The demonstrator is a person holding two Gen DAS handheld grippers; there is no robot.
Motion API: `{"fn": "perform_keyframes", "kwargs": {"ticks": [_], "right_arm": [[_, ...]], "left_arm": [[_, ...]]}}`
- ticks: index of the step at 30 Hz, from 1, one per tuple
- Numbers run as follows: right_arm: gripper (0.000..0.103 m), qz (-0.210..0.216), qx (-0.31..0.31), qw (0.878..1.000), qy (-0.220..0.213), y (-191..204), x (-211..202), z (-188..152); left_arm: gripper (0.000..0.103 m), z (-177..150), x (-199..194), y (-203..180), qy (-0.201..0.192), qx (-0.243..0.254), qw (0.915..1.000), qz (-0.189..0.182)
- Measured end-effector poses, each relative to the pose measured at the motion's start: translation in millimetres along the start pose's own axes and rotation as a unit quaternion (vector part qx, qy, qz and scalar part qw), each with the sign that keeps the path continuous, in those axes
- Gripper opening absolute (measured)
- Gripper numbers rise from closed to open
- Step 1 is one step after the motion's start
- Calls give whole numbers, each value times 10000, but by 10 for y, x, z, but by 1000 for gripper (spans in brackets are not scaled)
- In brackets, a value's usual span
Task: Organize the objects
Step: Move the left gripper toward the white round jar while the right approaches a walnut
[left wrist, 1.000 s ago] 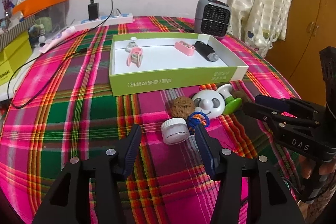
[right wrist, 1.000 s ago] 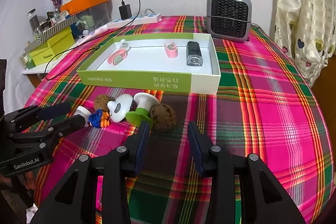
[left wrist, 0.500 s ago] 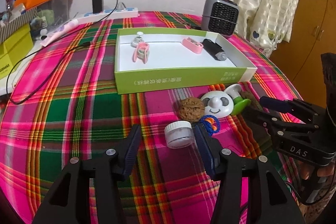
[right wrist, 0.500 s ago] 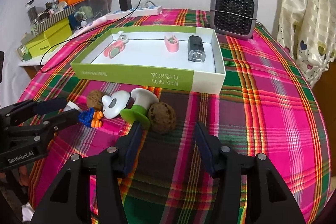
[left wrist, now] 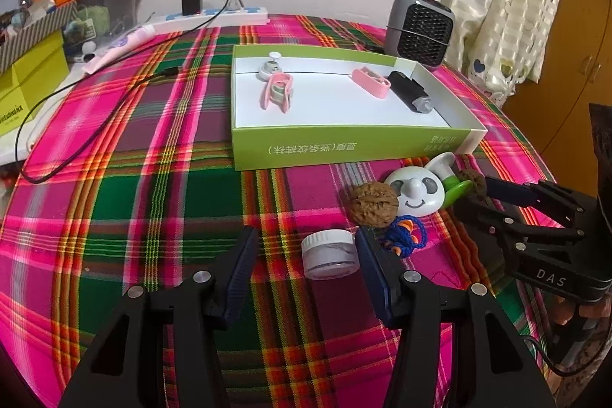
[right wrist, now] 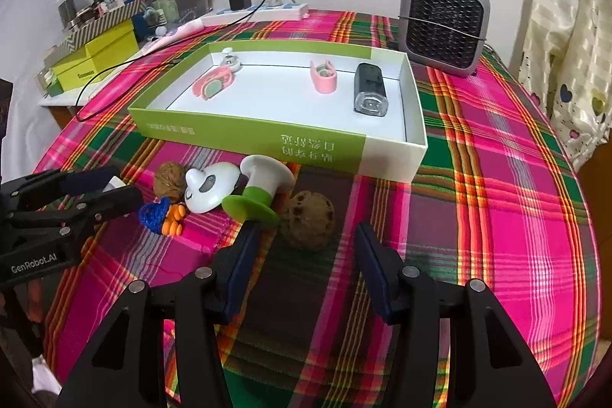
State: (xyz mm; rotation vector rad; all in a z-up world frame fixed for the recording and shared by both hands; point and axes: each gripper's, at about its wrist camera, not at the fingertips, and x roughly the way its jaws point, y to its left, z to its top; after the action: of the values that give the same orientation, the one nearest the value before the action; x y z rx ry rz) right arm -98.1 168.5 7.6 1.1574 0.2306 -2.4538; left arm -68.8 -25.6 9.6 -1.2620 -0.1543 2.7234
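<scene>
Nearby, a walnut [left wrist: 372, 204] and blue cord [left wrist: 406, 236] crowd the jar [left wrist: 329, 254].

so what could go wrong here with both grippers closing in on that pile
1. The left gripper has the small jar off-centre, close to its right finger, with the blue string toy just behind; closing may snag the toy or tip the jar.
2. The right gripper is open around the walnut, which touches the green-based panda toy; a round nut could roll out and nudge it.
</scene>
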Motion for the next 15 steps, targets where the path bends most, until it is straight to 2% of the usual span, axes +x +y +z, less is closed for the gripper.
{"fn": "perform_keyframes", "kwargs": {"ticks": [6, 9, 15], "right_arm": [[53, 47, -101, 9999, 8, -20, 10, 12], [43, 68, -113, 9999, 0, -44, 4, 9], [36, 102, -108, 9999, 6, -81, -3, 2]], "left_arm": [[52, -2, 1, 15, 1, 4, 10000, 23], [52, -1, 3, 15, 2, 11, 10000, 45], [52, -3, 1, 6, 3, 24, 10000, 86]]}}
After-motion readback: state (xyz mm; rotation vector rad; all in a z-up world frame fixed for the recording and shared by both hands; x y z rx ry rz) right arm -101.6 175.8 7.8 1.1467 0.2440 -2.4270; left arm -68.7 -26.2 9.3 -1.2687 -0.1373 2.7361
